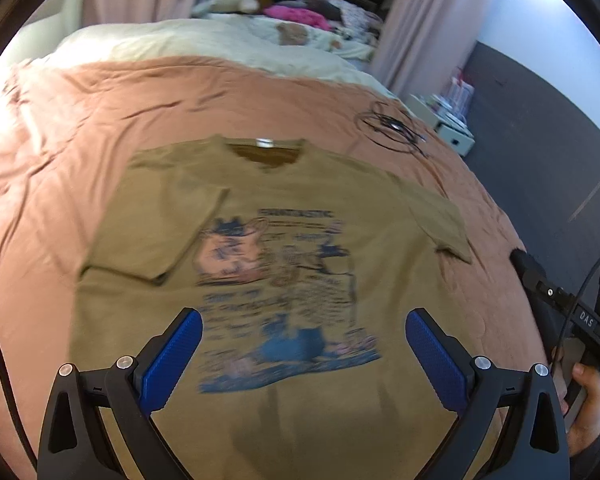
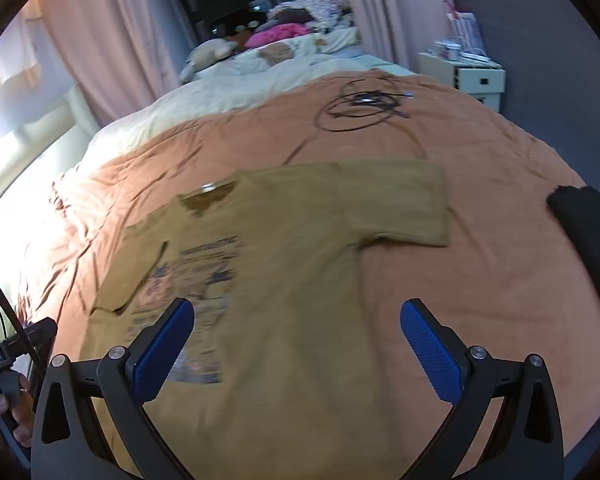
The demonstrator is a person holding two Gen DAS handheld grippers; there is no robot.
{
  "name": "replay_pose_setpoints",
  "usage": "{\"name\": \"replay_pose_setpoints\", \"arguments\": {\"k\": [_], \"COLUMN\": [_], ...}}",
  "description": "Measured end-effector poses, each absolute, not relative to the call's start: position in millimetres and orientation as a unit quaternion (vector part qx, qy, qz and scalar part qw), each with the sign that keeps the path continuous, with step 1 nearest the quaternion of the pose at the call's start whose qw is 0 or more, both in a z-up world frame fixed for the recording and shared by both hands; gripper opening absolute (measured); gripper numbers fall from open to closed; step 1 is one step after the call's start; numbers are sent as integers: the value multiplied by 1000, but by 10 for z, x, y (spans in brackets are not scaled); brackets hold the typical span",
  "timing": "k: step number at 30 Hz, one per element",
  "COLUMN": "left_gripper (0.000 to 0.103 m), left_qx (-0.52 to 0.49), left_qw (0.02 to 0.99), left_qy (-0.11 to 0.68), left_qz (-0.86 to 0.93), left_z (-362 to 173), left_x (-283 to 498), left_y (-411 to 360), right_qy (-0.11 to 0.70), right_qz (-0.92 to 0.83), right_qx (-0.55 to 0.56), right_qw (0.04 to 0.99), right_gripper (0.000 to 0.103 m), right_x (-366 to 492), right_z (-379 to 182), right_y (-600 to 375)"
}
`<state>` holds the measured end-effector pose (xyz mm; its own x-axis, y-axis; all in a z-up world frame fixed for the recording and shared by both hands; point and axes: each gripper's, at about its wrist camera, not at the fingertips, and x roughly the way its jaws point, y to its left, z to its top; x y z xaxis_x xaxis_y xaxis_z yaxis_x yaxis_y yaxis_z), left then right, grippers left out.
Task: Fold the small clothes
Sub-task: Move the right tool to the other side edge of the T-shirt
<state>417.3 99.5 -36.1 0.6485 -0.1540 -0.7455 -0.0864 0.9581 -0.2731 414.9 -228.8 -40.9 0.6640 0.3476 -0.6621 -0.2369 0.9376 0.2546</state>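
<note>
An olive-tan T-shirt (image 1: 284,208) with a blue and pink print lies face up on the orange-brown bedcover (image 1: 80,120). Its left sleeve is folded in over the chest; its right sleeve (image 2: 404,204) lies spread out. My left gripper (image 1: 304,322) hovers open over the printed lower front, nothing between its blue pads. In the right wrist view the T-shirt (image 2: 300,280) fills the middle, and my right gripper (image 2: 296,314) hangs open above the shirt's right side, empty. The other handle and a hand show at each view's edge.
A coil of black cable (image 2: 360,110) lies on the bedcover (image 2: 500,240) beyond the shirt's collar. A cream duvet (image 1: 204,40) with soft toys and pink cloth lies further back. A white bedside unit (image 2: 468,76) stands at the right, by a grey wall. A black object (image 2: 584,220) sits at the bed's right edge.
</note>
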Motion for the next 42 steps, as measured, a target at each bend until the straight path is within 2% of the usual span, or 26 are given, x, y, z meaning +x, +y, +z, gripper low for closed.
{"name": "replay_pose_setpoints", "arguments": {"k": [5, 9, 11, 16, 22, 27, 29, 34, 39, 42], "left_gripper": [95, 83, 80, 59, 43, 35, 30, 25, 16, 14], "left_qx": [-121, -115, -115, -110, -102, -91, -90, -87, -87, -88], "left_qw": [895, 891, 889, 883, 874, 869, 866, 860, 852, 849], "left_qy": [427, 436, 439, 451, 469, 480, 484, 493, 504, 506], "left_qz": [-48, -61, -65, -68, -75, -81, -87, -99, -114, -122], "left_z": [-422, -497, -547, -680, -887, -1033, -1102, -1268, -1413, -1468], "left_x": [4498, 4762, 4898, 5238, 5606, 5888, 6024, 6335, 6580, 6676], "left_y": [574, 346, 263, 100, -84, -249, -329, -513, -674, -743], "right_qy": [381, 389, 392, 400, 411, 412, 412, 424, 432, 438], "right_qz": [151, 148, 150, 157, 161, 153, 155, 151, 151, 155], "right_qx": [110, 150, 169, 227, 297, 333, 345, 356, 353, 352], "right_qw": [906, 897, 892, 874, 847, 834, 829, 819, 816, 813], "right_gripper": [92, 89, 83, 77, 60, 58, 52, 47, 34, 16], "right_x": [4340, 4545, 4652, 5025, 5508, 5778, 5858, 6053, 6232, 6367], "right_z": [-552, -701, -781, -985, -1351, -1578, -1636, -1792, -1849, -1863], "right_y": [-2569, -2761, -2856, -3087, -3336, -3505, -3538, -3553, -3523, -3509]}}
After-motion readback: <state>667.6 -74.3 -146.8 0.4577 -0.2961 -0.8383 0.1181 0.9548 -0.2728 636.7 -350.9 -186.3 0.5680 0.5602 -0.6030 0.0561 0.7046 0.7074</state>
